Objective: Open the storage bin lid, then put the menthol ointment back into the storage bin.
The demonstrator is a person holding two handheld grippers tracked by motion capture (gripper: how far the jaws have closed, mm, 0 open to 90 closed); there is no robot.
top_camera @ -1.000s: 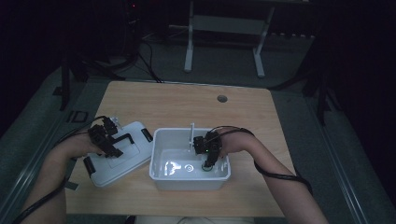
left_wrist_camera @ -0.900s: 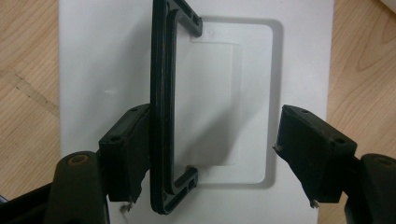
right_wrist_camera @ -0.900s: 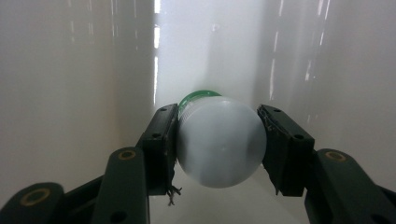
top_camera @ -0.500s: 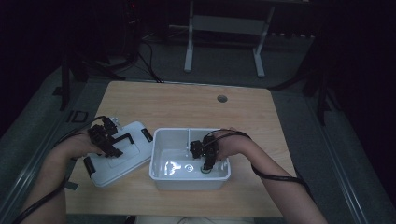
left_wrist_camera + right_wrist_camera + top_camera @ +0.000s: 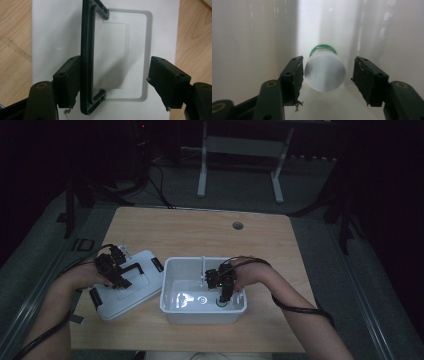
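A white plastic bin [image 5: 200, 312] stands on the wooden table, and its white lid [image 5: 127, 292] lies flat to its left. My left gripper [image 5: 117, 275] hovers over the lid [image 5: 50, 37], open [image 5: 115, 62]. The lid's black handle [image 5: 87, 50] runs along the inner face of one jaw, and the other jaw is well clear of it. My right gripper [image 5: 222, 297] reaches down inside the bin [image 5: 242, 37]. Its jaws [image 5: 328, 61] have just been opening. A small clear cylinder with a green end [image 5: 324, 72] stands between them, with a gap on one side.
A small round object [image 5: 202, 299] lies on the bin floor left of the right gripper. The table has a round cable hole [image 5: 238, 225] near its far edge. Cables trail from both grippers, and dark stands and cables crowd the floor beyond.
The right gripper has sunk slightly deeper into the bin. The left hand and the lid have stayed where they were.
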